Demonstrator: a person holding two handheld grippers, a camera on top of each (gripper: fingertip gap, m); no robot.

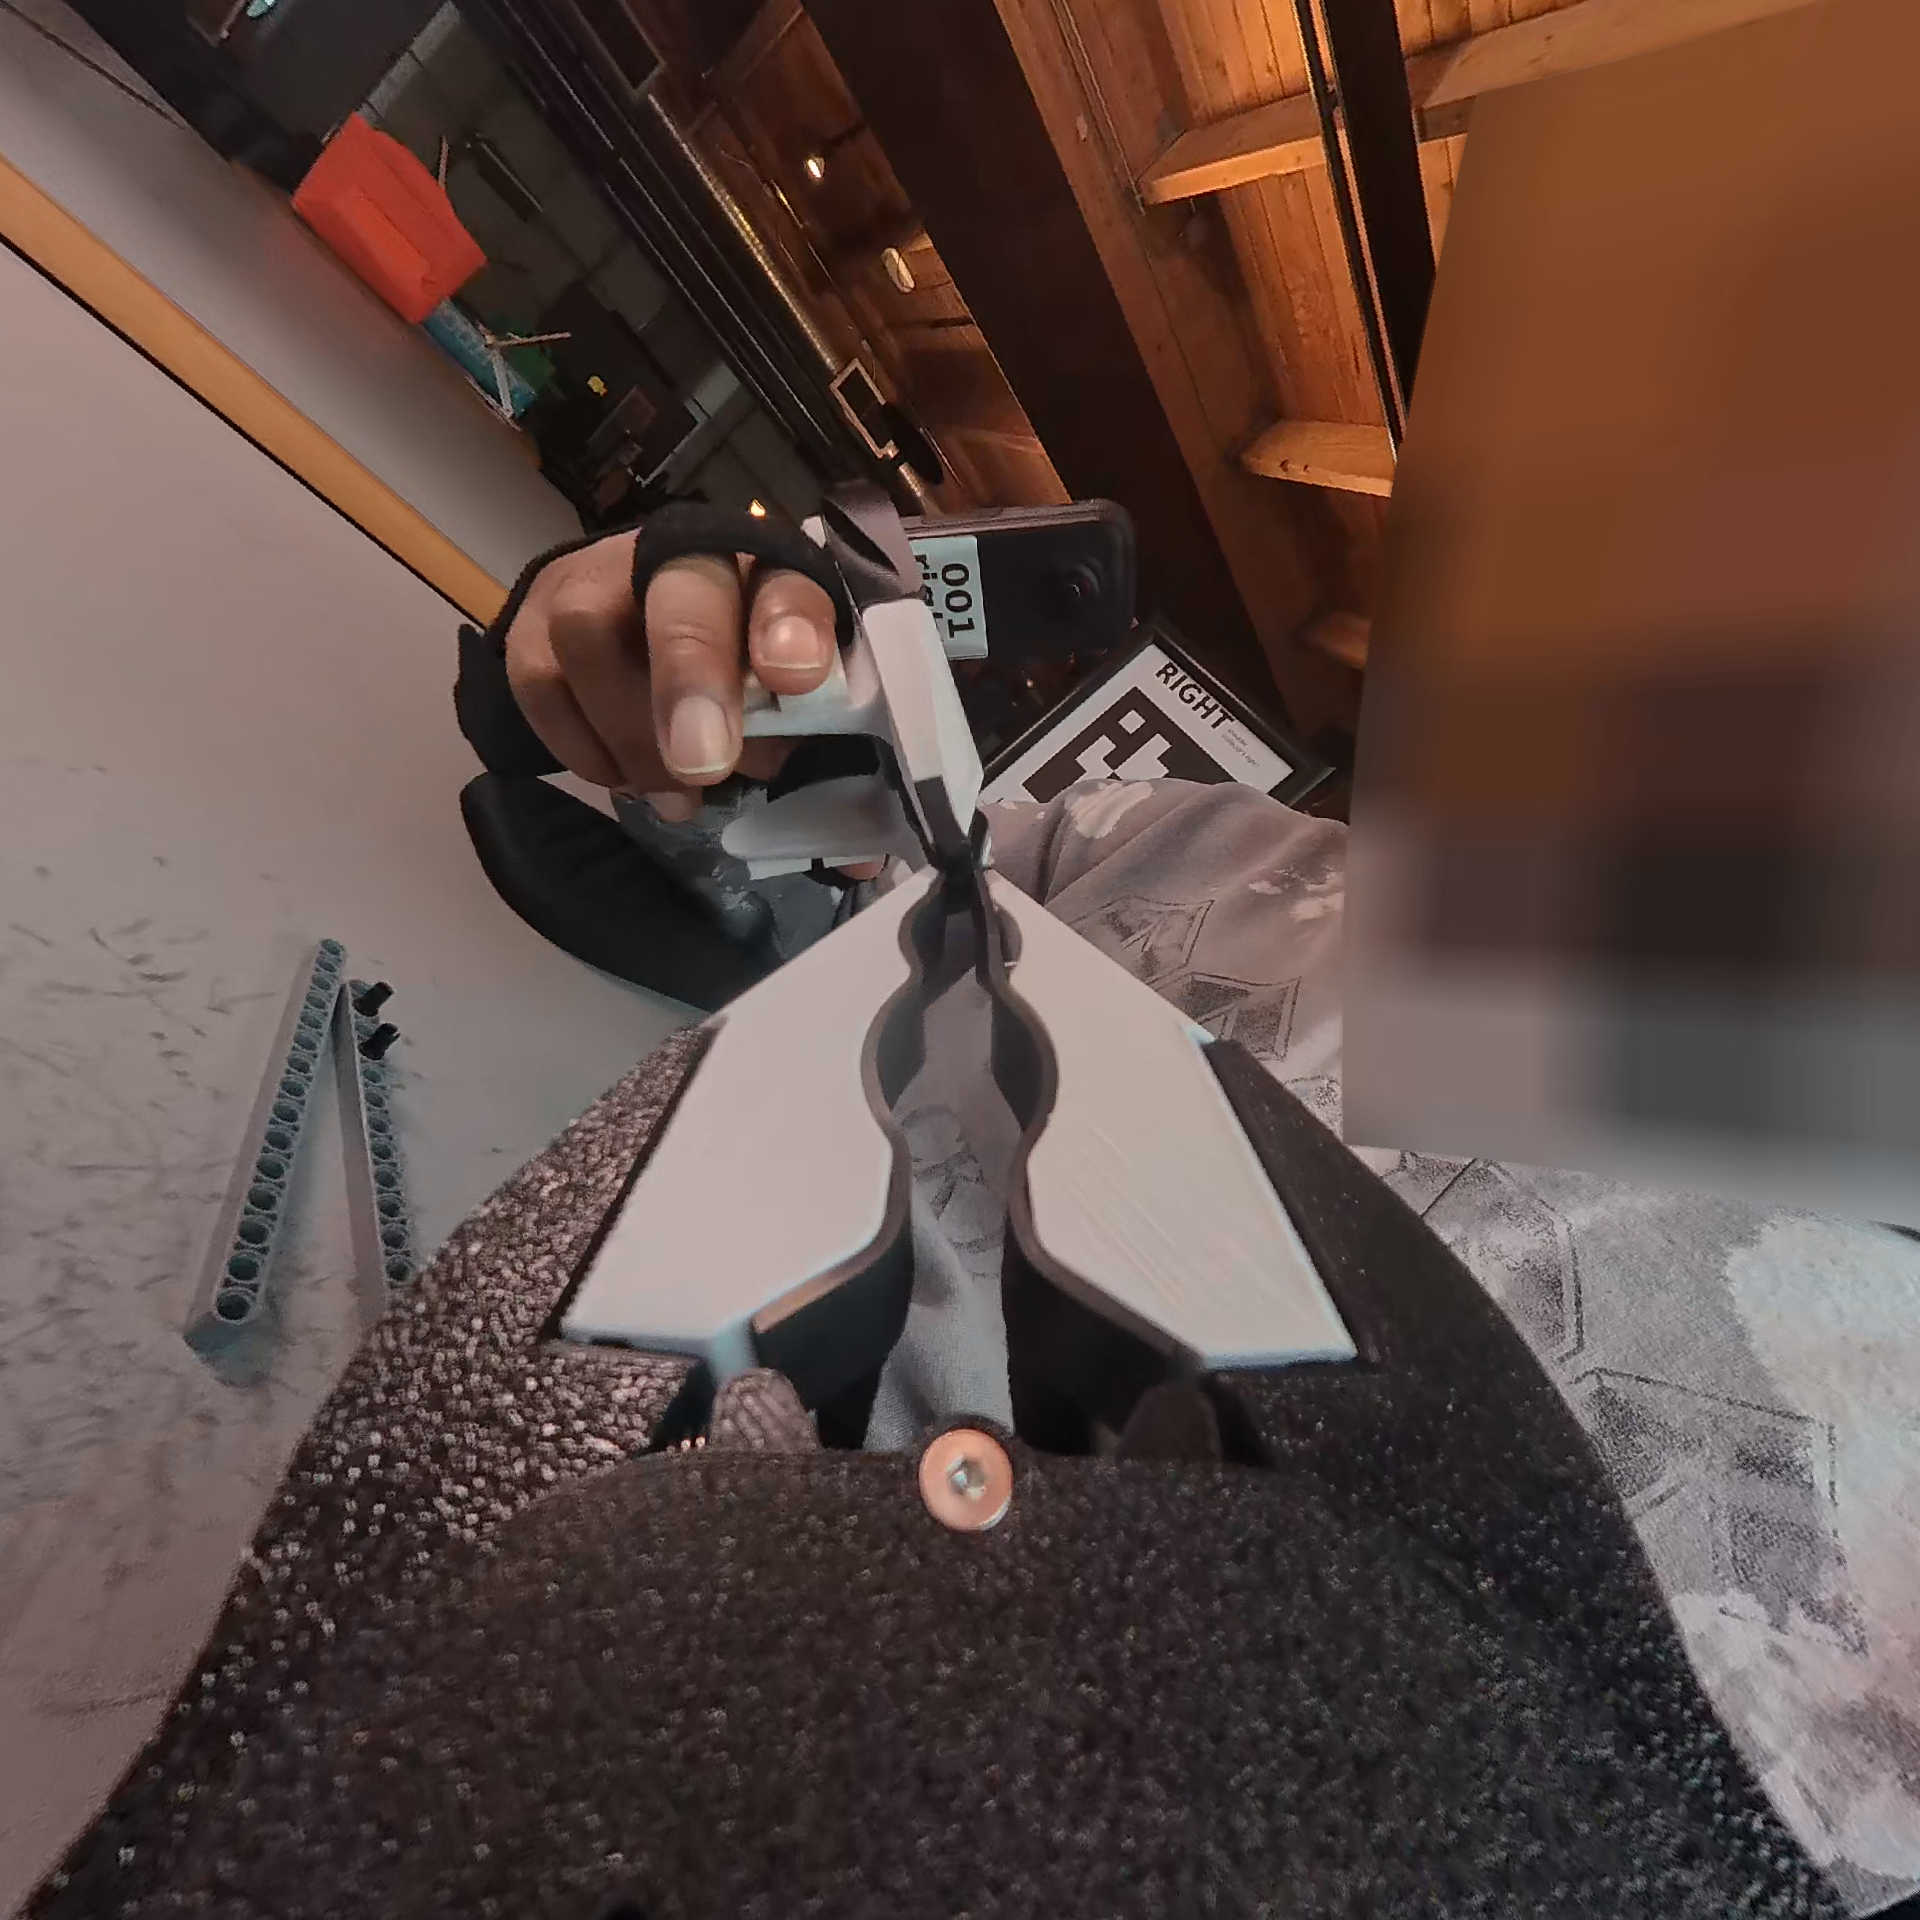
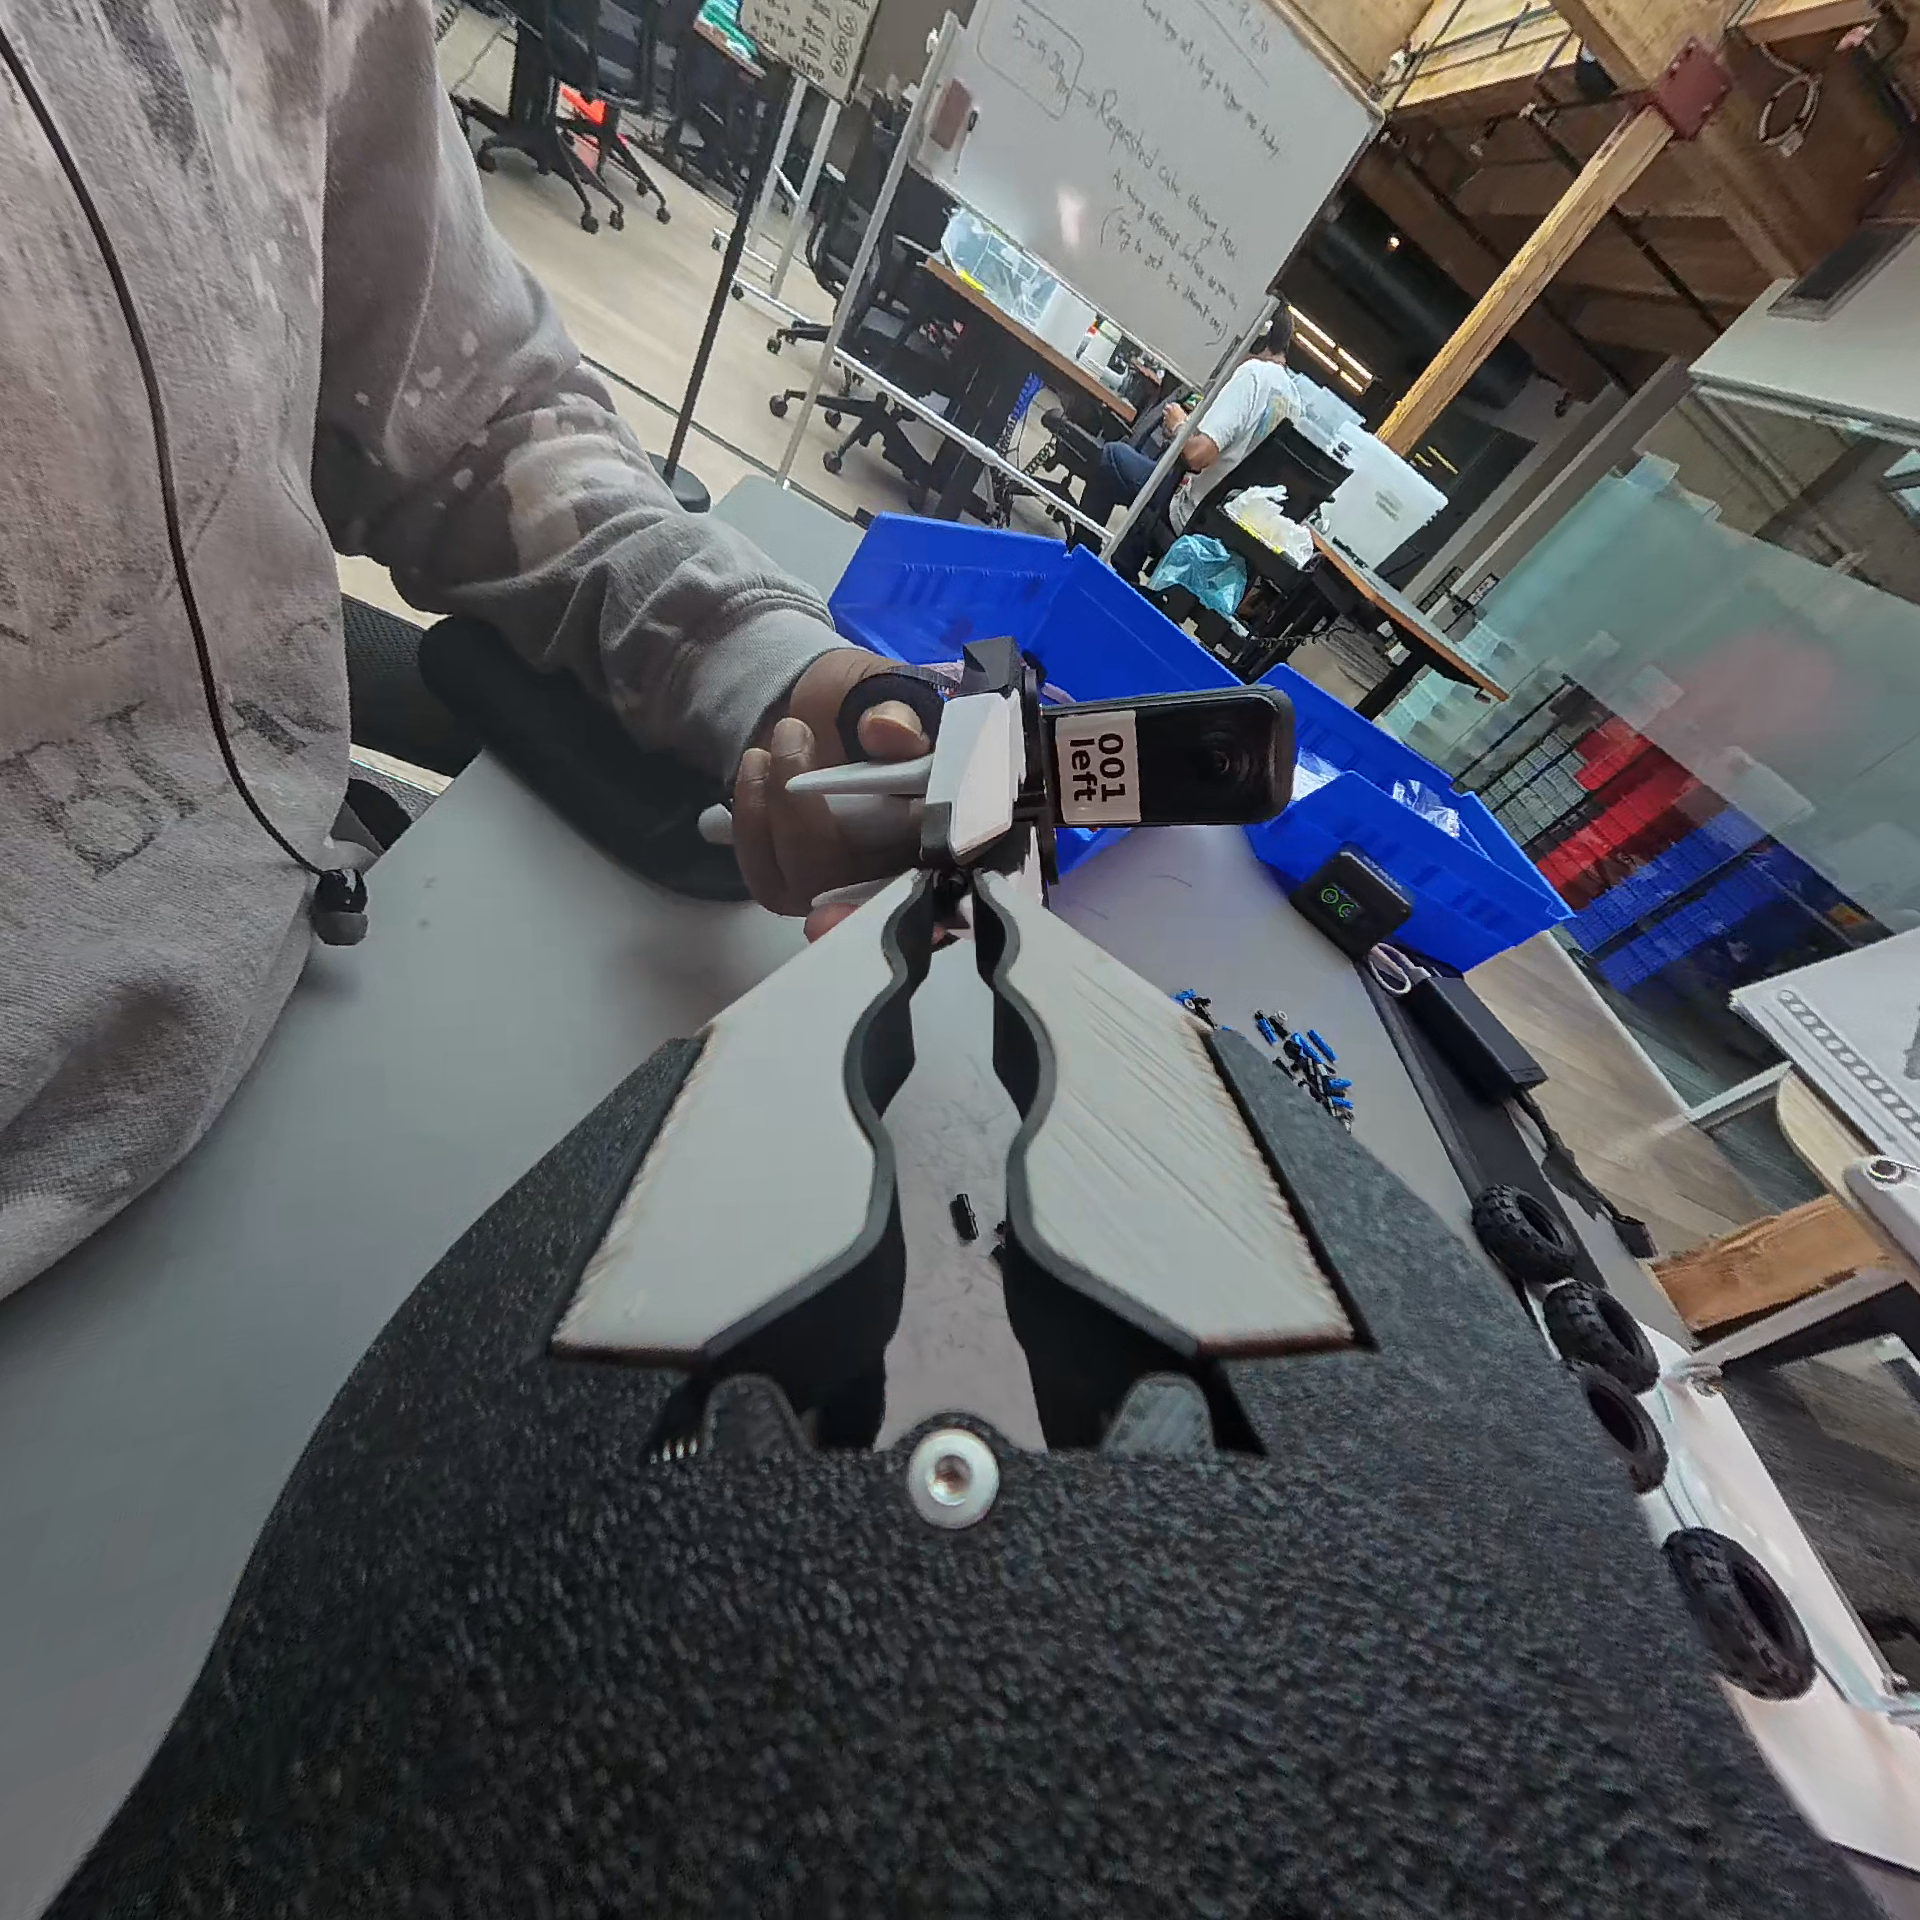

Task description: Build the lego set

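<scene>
Two grippers tip to tip, left gripper (image 1: 961,883), right gripper (image 2: 948,899), above table (image 2: 499,1039)

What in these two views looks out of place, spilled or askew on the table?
Small blue and black pins lie scattered loose on the grey table, outside the blue bins. One black pin sits alone, apart from them. Four black tyres line the table edge. Two grey beams lie splayed at an angle, not parallel.
</scene>
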